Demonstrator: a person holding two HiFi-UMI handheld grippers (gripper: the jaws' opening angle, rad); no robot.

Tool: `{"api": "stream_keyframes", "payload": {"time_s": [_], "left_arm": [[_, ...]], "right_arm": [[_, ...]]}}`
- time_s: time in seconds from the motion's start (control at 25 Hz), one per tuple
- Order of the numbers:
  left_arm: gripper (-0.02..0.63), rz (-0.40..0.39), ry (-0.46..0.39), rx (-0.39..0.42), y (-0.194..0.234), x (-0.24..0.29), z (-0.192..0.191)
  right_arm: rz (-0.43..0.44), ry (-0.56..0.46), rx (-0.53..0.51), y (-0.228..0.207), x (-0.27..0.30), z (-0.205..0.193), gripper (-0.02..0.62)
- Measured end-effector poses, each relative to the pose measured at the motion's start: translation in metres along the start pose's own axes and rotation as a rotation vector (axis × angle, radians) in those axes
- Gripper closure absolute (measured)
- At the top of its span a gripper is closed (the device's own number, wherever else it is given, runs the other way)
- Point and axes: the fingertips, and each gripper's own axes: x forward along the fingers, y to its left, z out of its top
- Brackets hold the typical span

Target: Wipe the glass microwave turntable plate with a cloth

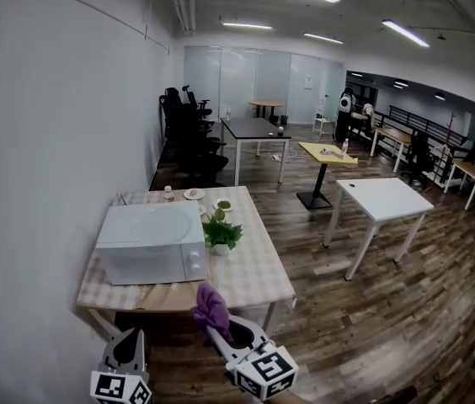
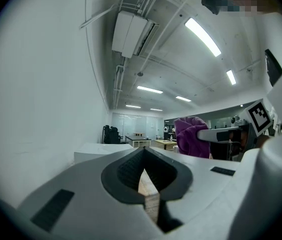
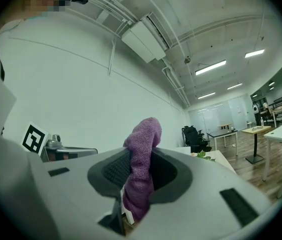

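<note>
A white microwave (image 1: pixel 149 242) with its door closed stands on a table with a checked cloth (image 1: pixel 254 268); no glass turntable plate shows in any view. My right gripper (image 1: pixel 218 330) is shut on a purple cloth (image 1: pixel 210 307), which sticks up from between the jaws in the right gripper view, where the cloth (image 3: pixel 143 154) fills the gap of that gripper (image 3: pixel 135 186). My left gripper (image 1: pixel 131 337) hangs below the table's near left corner, shut with nothing in it (image 2: pixel 144 173). From the left gripper view the purple cloth (image 2: pixel 191 136) shows off to the right.
A small potted plant (image 1: pixel 221 232) stands right of the microwave, with little dishes (image 1: pixel 194 194) behind it. A white wall runs along the left. Further off stand a white table (image 1: pixel 385 199), a yellow table (image 1: pixel 328 152) and office chairs (image 1: pixel 189 133) on wood floor.
</note>
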Motion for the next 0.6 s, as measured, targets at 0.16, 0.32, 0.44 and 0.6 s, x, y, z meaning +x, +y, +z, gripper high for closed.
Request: {"api": "stream_keyframes", "payload": {"time_s": [0.16, 0.32, 0.44, 0.6], "left_arm": [[0.598, 0.01, 0.0, -0.001, -0.001, 0.021, -0.003], [0.598, 0.013, 0.035, -0.016, -0.004, 0.035, -0.01], [0.598, 0.019, 0.041, -0.023, 0.002, 0.047, -0.012], [0.598, 0.007, 0.025, -0.042, 0.01, 0.064, -0.009]], "right_arm": [[0.01, 0.006, 0.003, -0.023, 0.007, -0.005, 0.497], [0.004, -0.003, 0.022, -0.043, 0.011, -0.004, 0.497], [0.002, 0.001, 0.025, -0.053, 0.02, -0.006, 0.497], [-0.015, 0.014, 0.029, -0.065, 0.035, -0.007, 0.497]]}}
